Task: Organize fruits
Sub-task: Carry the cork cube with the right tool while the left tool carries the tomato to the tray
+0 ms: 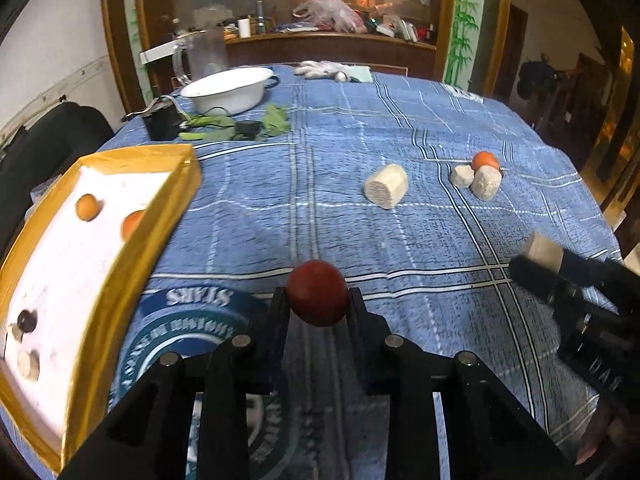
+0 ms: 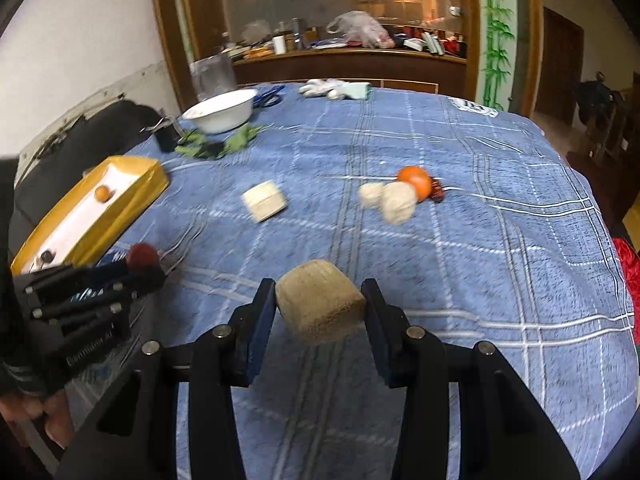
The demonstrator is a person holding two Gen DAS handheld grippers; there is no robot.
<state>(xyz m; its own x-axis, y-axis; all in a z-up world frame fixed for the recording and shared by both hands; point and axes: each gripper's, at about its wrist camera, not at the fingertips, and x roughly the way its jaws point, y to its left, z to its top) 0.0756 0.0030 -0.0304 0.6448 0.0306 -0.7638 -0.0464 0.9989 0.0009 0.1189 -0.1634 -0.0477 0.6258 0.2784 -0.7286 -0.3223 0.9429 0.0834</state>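
My left gripper point(image 1: 317, 300) has its fingers pinching a dark red round fruit point(image 1: 317, 294), held above the desk point(image 1: 400, 240) with its blue checked cloth, just right of the yellow-rimmed tray point(image 1: 120, 264). In that tray I see two small orange fruits point(image 1: 87, 207), a dark round fruit point(image 1: 27, 320) and a pale piece point(image 1: 28, 365) near its close end. My right gripper point(image 2: 320, 304) has its fingers clamped on a pale tan cut chunk point(image 2: 320, 302), which might be sugarcane, though the blur leaves me unsure. Further out on the cloth lies another pale cut cylinder point(image 1: 386, 186) on its own, and to its right two more pale pieces point(image 1: 476, 180) sit touching an orange tangerine point(image 1: 485, 160); from the right wrist view a small dark red fruit point(image 2: 437, 192) lies just behind that tangerine. At the far left edge stand a white bowl point(image 1: 230, 90), some green leaves point(image 1: 274, 120) and a clear jug point(image 1: 204, 54), with white gloves point(image 1: 324, 69) at the far side.
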